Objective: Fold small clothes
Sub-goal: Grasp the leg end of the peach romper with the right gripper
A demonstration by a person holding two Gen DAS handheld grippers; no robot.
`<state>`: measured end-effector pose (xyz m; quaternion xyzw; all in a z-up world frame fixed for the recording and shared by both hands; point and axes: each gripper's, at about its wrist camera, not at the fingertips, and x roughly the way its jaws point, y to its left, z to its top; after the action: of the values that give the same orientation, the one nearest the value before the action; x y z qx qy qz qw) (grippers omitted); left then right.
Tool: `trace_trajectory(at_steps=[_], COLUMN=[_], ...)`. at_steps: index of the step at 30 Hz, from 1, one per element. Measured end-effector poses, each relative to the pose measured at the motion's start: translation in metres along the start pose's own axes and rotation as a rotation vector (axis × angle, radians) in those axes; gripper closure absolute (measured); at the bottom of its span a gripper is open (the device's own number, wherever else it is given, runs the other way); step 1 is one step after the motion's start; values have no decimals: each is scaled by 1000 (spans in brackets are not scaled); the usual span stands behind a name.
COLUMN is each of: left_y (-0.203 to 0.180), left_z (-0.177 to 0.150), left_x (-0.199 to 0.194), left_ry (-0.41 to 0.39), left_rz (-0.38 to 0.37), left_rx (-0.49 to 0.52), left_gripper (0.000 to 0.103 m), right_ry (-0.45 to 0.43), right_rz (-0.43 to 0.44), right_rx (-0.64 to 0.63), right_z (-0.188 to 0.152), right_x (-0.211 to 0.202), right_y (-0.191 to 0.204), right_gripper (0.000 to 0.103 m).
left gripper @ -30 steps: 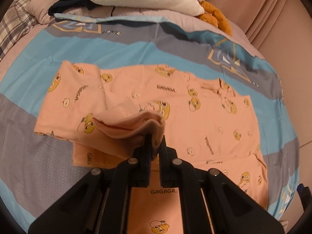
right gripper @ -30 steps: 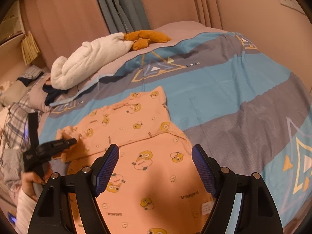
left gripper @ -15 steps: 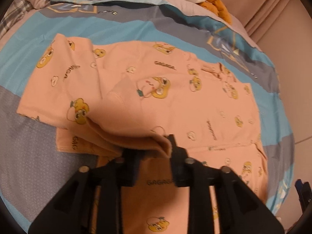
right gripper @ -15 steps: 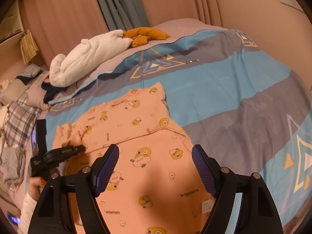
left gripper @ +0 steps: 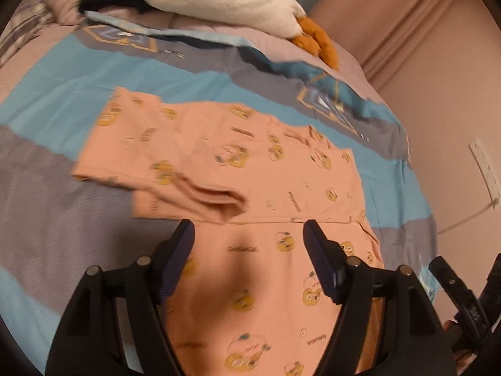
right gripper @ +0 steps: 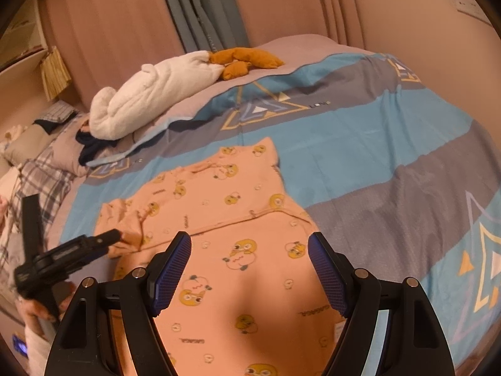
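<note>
A small peach garment printed with yellow cartoon faces lies spread on the bed; it also shows in the right wrist view. Its sleeve lies folded inward across the body, just beyond my left gripper, which is open and empty, jaws wide apart. My right gripper is open and empty above the garment's lower part. The left gripper also shows in the right wrist view at the garment's left edge.
The bed has a blue and grey striped cover. A white plush blanket and an orange soft toy lie at the head. Plaid bedding and dark clothes lie at the left. Curtains and wall lie beyond.
My left gripper carried the sleeve inward over the body, then opened and let it go, and pulled back a little. The right gripper stayed open and nearly still.
</note>
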<state>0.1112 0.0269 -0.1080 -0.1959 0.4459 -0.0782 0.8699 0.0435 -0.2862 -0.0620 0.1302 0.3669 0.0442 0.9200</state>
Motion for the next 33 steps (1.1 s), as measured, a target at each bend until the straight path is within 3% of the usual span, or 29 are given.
trace_trajectory(at_steps=[10, 20, 26, 31, 33], left_y=[66, 115, 126, 129, 132], left_z=[-17, -36, -39, -39, -40], left_x=[-53, -77, -87, -89, -89], left_ry=[-75, -98, -110, -112, -111], left_rz=[194, 247, 248, 224, 220], left_rx=[-150, -258, -285, -297, -309], left_gripper=[32, 32, 32, 32, 32], right_ry=[81, 160, 216, 278, 331], right_rz=[81, 200, 144, 106, 141], right_rx=[-109, -397, -600, -721, -754], right_z=[9, 6, -8, -20, -26], right_x=[31, 71, 115, 144, 155], right_y=[53, 157, 211, 233, 240], right_gripper=[24, 24, 30, 30, 30])
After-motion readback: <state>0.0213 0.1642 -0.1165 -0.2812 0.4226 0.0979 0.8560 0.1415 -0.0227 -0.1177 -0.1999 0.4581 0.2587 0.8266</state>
